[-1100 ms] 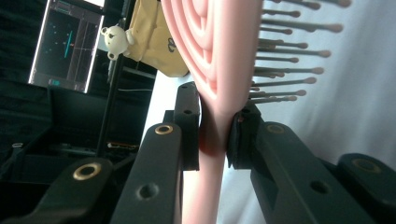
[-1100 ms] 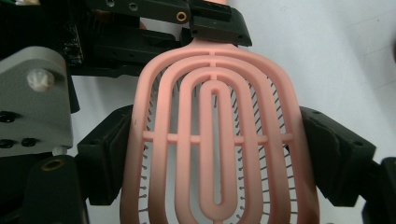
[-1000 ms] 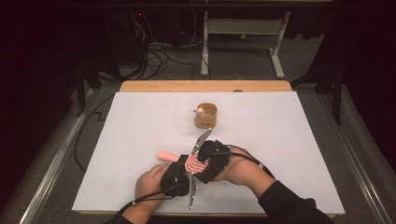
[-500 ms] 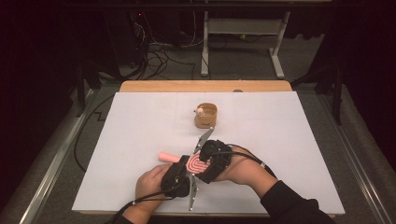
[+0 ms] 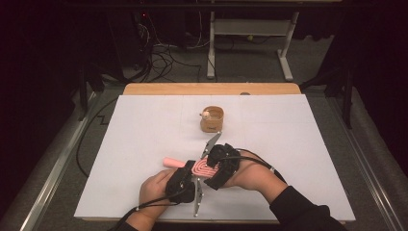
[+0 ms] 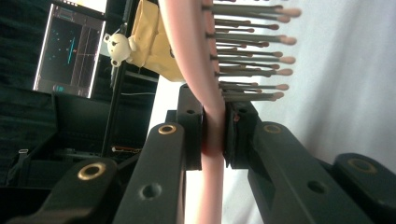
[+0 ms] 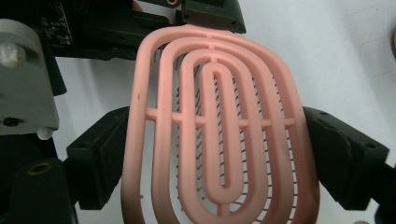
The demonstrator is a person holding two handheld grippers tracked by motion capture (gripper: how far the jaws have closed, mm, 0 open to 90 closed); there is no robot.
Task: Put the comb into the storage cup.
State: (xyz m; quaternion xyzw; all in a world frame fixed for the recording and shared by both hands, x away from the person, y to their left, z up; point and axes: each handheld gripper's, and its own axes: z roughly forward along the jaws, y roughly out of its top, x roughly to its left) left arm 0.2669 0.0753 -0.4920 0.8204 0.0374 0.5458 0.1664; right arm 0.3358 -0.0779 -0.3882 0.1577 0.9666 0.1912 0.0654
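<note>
Pink hairbrush (image 7: 217, 135) between right claw (image 7: 217, 154) jaws, neck in left claw (image 6: 215, 133).

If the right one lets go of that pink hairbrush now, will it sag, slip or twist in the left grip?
Probably stays put: the left hand-held gripper clamps the pink hairbrush by its thin neck, which looks like rigid plastic, so little sag. The vented head looks light. It may pivot, since the pads pinch a narrow, smooth strip. The right hand-held gripper has just been opening around the head.

pink hairbrush (image 7: 219, 140) with looped ribs, black fingers (image 6: 191, 126), white table cover (image 5: 144, 144), tan cup (image 5: 212, 119)
</note>
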